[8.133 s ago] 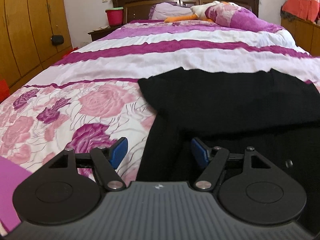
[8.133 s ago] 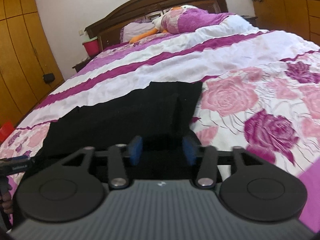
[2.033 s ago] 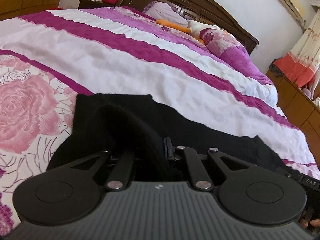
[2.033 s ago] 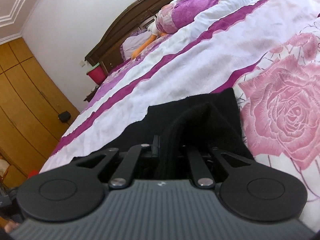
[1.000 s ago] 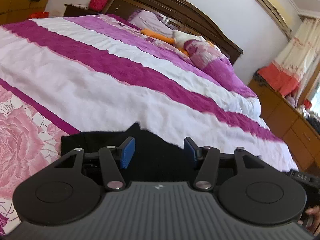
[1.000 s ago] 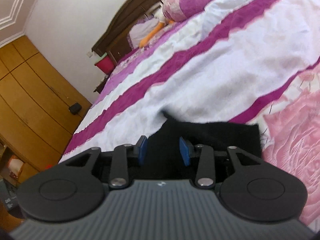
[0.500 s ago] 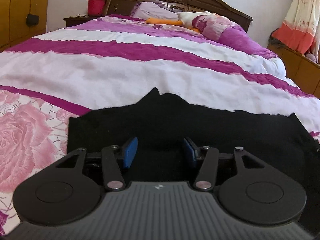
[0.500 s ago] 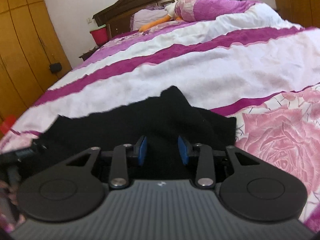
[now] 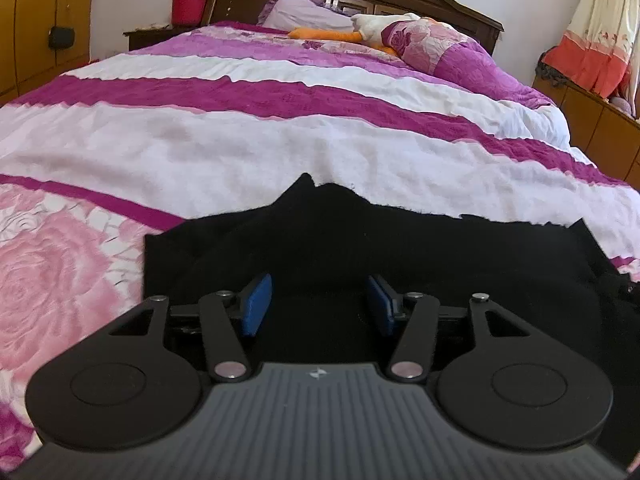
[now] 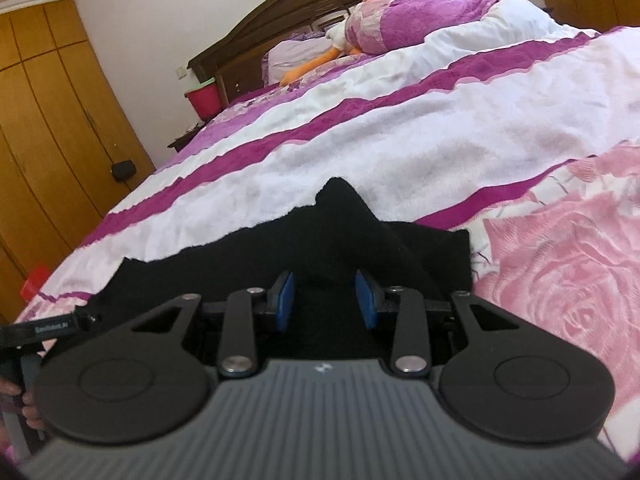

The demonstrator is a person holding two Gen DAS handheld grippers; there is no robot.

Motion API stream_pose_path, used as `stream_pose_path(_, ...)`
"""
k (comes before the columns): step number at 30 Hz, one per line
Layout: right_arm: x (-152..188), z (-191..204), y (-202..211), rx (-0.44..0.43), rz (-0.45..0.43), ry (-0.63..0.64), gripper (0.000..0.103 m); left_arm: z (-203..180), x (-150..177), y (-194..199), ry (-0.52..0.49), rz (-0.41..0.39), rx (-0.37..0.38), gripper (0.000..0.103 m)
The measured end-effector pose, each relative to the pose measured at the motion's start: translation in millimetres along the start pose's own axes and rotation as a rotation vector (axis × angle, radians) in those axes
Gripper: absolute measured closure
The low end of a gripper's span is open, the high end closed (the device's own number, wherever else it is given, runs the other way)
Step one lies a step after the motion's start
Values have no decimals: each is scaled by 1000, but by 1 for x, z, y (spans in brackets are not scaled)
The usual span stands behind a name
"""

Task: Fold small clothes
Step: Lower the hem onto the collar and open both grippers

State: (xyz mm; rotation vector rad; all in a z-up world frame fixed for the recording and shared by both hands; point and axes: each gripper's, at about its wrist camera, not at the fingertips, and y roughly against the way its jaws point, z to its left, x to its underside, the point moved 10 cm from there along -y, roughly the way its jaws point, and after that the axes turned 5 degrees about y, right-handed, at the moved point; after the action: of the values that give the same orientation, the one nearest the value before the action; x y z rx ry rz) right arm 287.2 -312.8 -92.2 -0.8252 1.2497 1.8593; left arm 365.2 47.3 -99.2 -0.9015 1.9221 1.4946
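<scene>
**Black garment lies folded on flowered bedspread, both tongs open above it**

A black garment (image 9: 400, 248) lies across the lower centre of the frame on the bed (image 9: 280, 148), its far edge rumpled into a small peak against the white stripe. The left tongs (image 9: 318, 306) stand parted over the cloth, blue pads clear, holding nothing. In the right wrist view the right tongs (image 10: 326, 300) likewise gape, with a raised ridge of fabric between and beyond the pads, seemingly ungripped. The cloth looks soft, light and limp, likely to sag and slide on the quilt. A corner or doubled edge seems the surest hold; the peaked far edge probably wants smoothing. A red bucket (image 9: 188, 6) stands upper left.
</scene>
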Motion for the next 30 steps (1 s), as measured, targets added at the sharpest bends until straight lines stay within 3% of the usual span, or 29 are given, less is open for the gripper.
stream_pose_path(5, -6, 1, 47, 12, -81, -54, 62, 5, 0, 31, 18, 15, -5, 43)
stream_pose_path(7, -7, 1, 62, 8, -91, -55, 52, 6, 0, 44, 19, 17, -10, 43)
stream_pose_path(11, -5, -6, 85, 39, -90, -43, 52, 7, 3, 66, 18, 44, -32, 43)
stream_pose_path(23, 16, -35, 103, 129, -59, -91, 51, 2, 26, 93, -13, 78, -60, 43)
stream_pose_path(25, 19, -37, 102, 122, -47, -111, 36, 4, 28, 95, -7, 77, -66, 43)
stream_pose_path(30, 26, -38, 105, 94, -35, -145, 36, 7, 33, 98, 6, 86, -88, 40)
